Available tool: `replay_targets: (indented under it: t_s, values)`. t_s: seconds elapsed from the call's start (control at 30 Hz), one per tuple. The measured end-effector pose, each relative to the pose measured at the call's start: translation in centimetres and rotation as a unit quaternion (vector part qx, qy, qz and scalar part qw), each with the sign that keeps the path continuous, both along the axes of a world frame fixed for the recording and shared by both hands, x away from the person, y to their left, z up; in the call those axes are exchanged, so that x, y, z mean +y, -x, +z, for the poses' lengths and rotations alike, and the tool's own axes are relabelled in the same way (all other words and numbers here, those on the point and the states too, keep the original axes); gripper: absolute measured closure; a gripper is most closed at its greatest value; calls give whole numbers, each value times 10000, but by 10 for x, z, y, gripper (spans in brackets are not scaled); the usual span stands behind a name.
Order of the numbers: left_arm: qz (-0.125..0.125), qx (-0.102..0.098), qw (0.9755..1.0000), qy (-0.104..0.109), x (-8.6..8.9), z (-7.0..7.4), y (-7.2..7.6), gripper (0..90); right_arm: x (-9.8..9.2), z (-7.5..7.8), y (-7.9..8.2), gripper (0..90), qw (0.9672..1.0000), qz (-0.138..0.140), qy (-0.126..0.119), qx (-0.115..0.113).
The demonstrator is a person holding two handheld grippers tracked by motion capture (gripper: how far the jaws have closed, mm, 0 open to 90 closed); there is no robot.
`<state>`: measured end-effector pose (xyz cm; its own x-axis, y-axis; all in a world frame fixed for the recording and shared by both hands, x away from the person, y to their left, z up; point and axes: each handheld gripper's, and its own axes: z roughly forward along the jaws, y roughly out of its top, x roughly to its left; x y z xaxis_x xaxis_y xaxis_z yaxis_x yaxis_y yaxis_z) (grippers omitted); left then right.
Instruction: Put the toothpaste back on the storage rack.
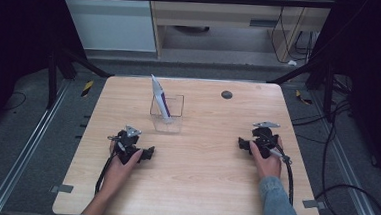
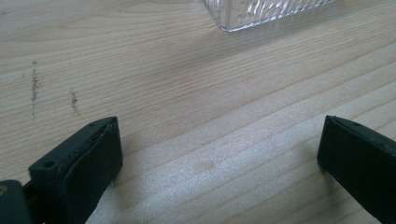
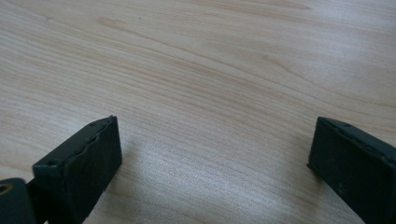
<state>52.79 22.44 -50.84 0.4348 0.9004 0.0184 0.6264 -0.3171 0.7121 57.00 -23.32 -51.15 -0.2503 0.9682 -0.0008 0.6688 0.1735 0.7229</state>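
A clear plastic box [image 1: 167,113] stands on the wooden table [image 1: 204,183] behind the middle, with a white and purple tube [image 1: 160,98] leaning upright inside it. Its ribbed corner [image 2: 261,11] shows at the top of the left gripper view. My left gripper [image 1: 148,152] rests low on the table at the front left, open, with bare wood between its jaws [image 2: 215,158]. My right gripper [image 1: 241,143] lies at the right side of the table, open wide, with only wood grain [image 3: 210,154] between its jaws.
A small dark round mark [image 1: 226,94] sits near the table's far edge. Black cables [image 1: 290,181] trail from each gripper toward the front. Metal rails and loose cables run along the floor on both sides of the table.
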Motion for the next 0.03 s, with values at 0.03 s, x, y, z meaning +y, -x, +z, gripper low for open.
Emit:
replay_targets:
  t_s: [0.03]
  values:
    - [-4, 1, 10000, -3, 0, 0, 0, 0, 0, 0, 0, 3, 10000, -13, -3, -1]
